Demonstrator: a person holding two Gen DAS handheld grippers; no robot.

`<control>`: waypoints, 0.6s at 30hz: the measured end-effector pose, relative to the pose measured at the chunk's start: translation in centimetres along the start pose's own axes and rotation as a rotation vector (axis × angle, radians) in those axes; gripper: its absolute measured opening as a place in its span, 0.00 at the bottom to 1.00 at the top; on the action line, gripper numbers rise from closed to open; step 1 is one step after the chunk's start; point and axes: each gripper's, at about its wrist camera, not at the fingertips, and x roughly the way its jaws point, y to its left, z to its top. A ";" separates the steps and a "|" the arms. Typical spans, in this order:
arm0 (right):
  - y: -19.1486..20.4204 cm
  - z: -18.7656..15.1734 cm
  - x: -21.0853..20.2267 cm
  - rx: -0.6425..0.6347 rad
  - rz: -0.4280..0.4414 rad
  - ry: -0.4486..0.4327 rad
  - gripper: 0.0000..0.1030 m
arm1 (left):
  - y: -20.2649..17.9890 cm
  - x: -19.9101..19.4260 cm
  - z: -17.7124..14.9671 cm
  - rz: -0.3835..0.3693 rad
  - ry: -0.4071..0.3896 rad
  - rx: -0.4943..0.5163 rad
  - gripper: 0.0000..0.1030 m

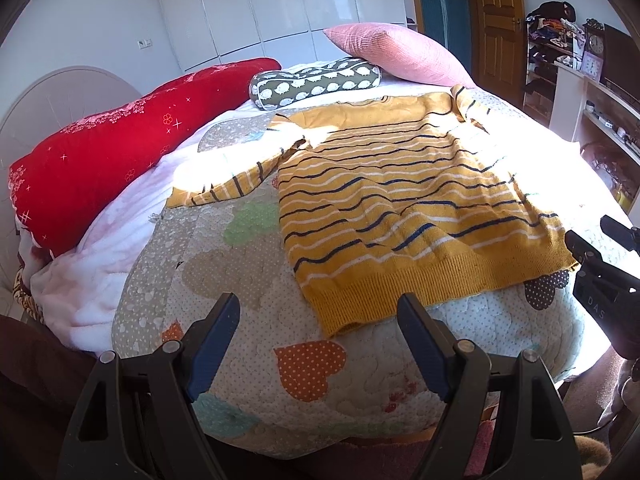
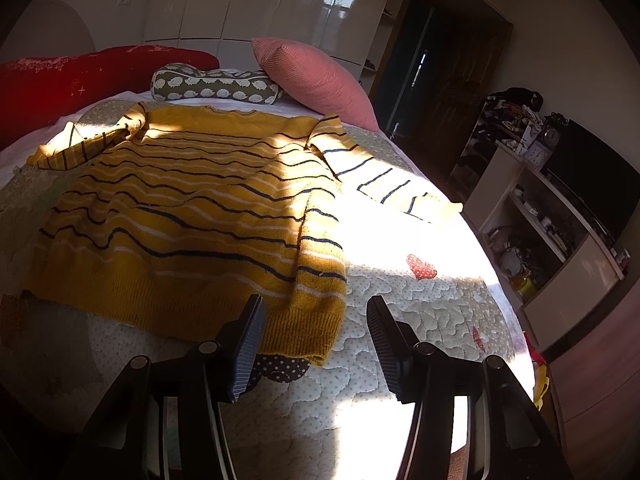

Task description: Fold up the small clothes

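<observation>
A mustard-yellow sweater (image 1: 400,200) (image 2: 180,220) with navy and white stripes lies spread flat, hem toward me, on a patchwork quilt (image 1: 240,248) (image 2: 420,320). Both sleeves are stretched outward, one to the left (image 1: 232,184) and one to the right (image 2: 392,184). My left gripper (image 1: 318,308) stands open just above the near left hem corner, pads off the knit. My right gripper (image 2: 316,308) hovers open over the near right hem corner, its jaws still easing wider with nothing pinched. It also shows at the right edge of the left wrist view (image 1: 586,228).
A red bolster (image 1: 100,152) (image 2: 80,76) lies along the bed's left side. A green patterned pillow (image 1: 316,80) (image 2: 212,86) and a pink cushion (image 1: 400,52) (image 2: 312,76) sit at the far end. A cluttered white shelf unit (image 1: 592,104) (image 2: 540,220) stands right of the bed.
</observation>
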 end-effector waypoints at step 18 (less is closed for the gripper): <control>-2.7 -1.1 2.0 0.114 0.041 -0.006 0.55 | -1.0 4.2 -0.5 0.004 0.086 0.027 0.78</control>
